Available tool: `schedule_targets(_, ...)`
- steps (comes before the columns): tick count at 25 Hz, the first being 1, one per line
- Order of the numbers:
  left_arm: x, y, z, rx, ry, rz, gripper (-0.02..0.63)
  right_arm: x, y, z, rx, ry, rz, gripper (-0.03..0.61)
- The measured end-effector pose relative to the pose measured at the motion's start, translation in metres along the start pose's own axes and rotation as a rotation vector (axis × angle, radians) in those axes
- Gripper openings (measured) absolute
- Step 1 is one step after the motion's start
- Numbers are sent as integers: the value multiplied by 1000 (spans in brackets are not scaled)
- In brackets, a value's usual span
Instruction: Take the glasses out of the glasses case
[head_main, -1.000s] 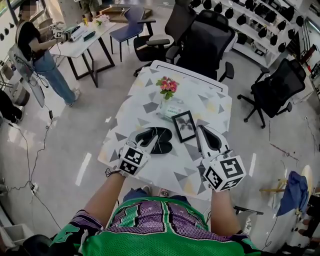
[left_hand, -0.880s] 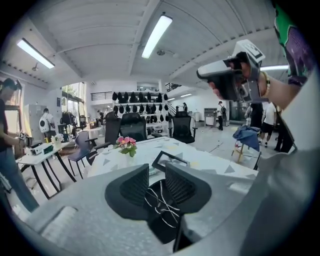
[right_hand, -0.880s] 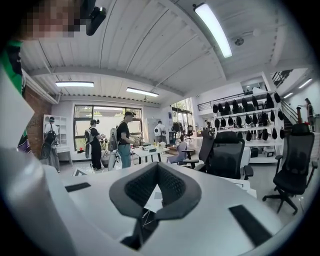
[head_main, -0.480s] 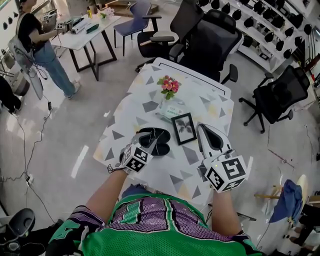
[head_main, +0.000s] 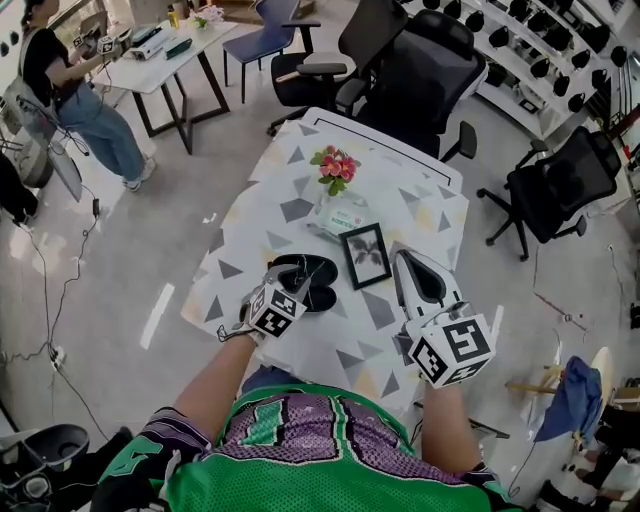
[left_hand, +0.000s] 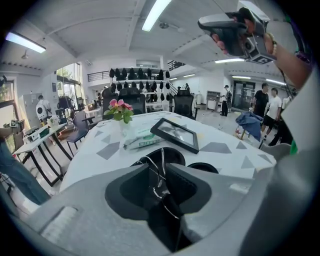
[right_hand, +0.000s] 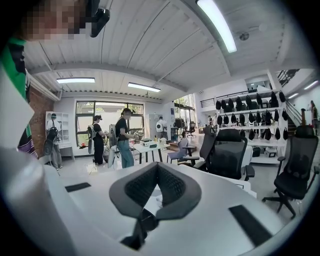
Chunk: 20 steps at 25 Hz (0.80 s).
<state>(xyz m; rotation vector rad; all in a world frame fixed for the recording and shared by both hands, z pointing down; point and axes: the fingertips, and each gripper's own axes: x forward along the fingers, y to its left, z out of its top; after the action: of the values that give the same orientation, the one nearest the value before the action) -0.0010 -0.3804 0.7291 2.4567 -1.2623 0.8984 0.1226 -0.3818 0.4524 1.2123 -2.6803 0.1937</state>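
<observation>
The black glasses case (head_main: 318, 268) lies open in two round halves on the patterned table (head_main: 400, 200); the left gripper view shows the case (left_hand: 175, 156) just beyond the jaws. My left gripper (head_main: 298, 284) is shut on the thin wire-framed glasses (left_hand: 161, 172), which stick up between its fingertips, at the near edge of the case. To the right of the picture frame my right gripper (head_main: 407, 260) is held above the table, shut with nothing in it. It shows raised at the top right of the left gripper view (left_hand: 227, 30).
A black picture frame (head_main: 366, 254) lies right of the case, with a wipes pack (head_main: 340, 218) and a flower vase (head_main: 335, 168) behind it. Black office chairs (head_main: 420, 80) stand at the table's far side and another (head_main: 550, 190) at the right. A person (head_main: 70, 90) stands far left.
The left gripper has drawn slightly back toward the body with the glasses between its jaws. The right gripper has barely moved.
</observation>
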Motion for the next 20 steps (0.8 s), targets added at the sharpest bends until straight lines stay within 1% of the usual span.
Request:
schedule_targets(9,14,3,-6,-10,38,-8,106,-4,-9,-11,26,16,-32,2)
schedule_targets(11,14,2,-8,-10,46,-11,86,-6,-10,-12,30,17,-39,2)
schedule_targets(14,13,2,-9,-13,51,-5,27,-9,-11,-13,37,16,-48,2)
schedule_targets(20,9,2,-4,-25,27,-12,21,-16,-8,-13,36,9,-59,2)
